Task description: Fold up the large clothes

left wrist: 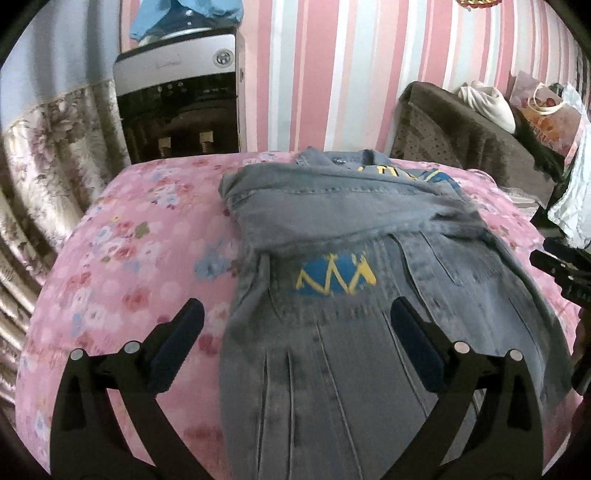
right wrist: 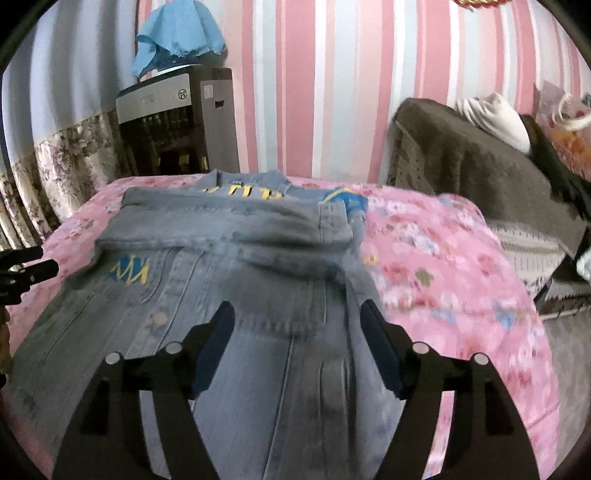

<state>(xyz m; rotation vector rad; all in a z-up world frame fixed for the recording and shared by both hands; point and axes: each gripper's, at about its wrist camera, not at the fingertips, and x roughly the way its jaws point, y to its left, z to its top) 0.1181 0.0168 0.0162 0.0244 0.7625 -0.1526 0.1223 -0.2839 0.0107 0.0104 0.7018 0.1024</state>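
A grey-blue denim jacket [left wrist: 351,229] with yellow-and-blue patches lies flat on a pink floral bed cover [left wrist: 122,258], both sleeves folded across its chest. My left gripper [left wrist: 297,314] is open and empty, hovering over the jacket's near left part. My right gripper [right wrist: 297,314] is open and empty over the jacket [right wrist: 229,240], near its lower right part. The right gripper shows at the right edge of the left wrist view [left wrist: 561,269]. The left gripper shows at the left edge of the right wrist view [right wrist: 26,271].
A water dispenser [left wrist: 177,99] with a blue cloth [right wrist: 177,33] on top stands behind the bed by the striped wall. A brown-covered sofa [right wrist: 480,166] with bags and cushions is at the right. Floral curtains [left wrist: 48,155] hang at the left.
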